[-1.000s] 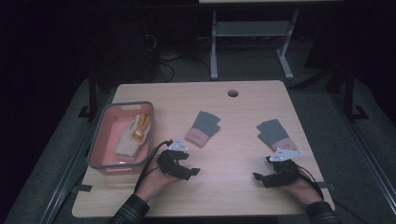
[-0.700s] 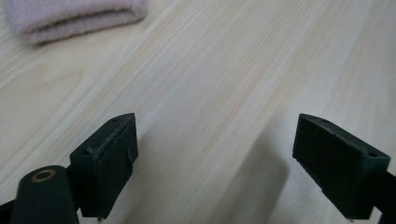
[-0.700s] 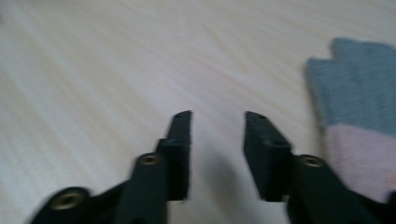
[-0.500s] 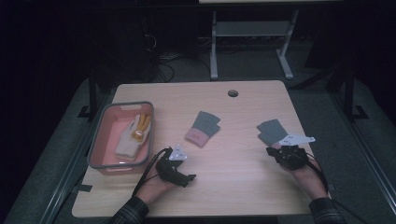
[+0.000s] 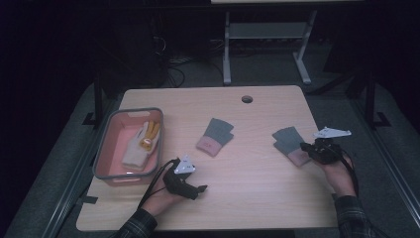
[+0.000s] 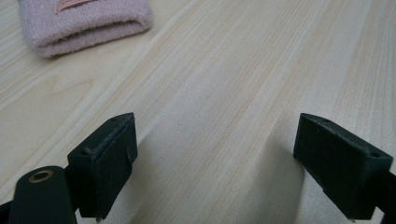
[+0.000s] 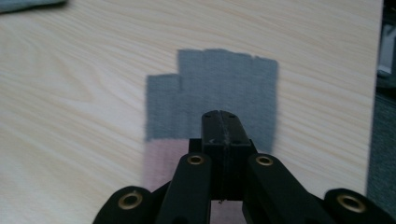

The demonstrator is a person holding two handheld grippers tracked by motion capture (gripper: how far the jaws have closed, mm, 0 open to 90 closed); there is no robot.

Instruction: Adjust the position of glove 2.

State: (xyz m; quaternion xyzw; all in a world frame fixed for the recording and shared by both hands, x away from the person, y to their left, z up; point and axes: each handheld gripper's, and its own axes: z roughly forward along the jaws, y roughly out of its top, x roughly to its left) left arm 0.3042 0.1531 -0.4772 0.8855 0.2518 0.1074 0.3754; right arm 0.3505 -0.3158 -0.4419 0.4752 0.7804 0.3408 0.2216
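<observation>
The left gripper (image 6: 212,168) looks along its two black jaws, which rise from the bottom and stand wide apart with only bare wood between them. The left jaw has a brass-ringed hole near its base. Under them lies the pale wooden table (image 6: 243,79), its grain running slantwise from near left to far right, with a soft shadow beneath each jaw. Farther off, at the far left, lies a folded pink knitted cuff (image 6: 84,21), flat on the wood and well apart from the jaws.
</observation>
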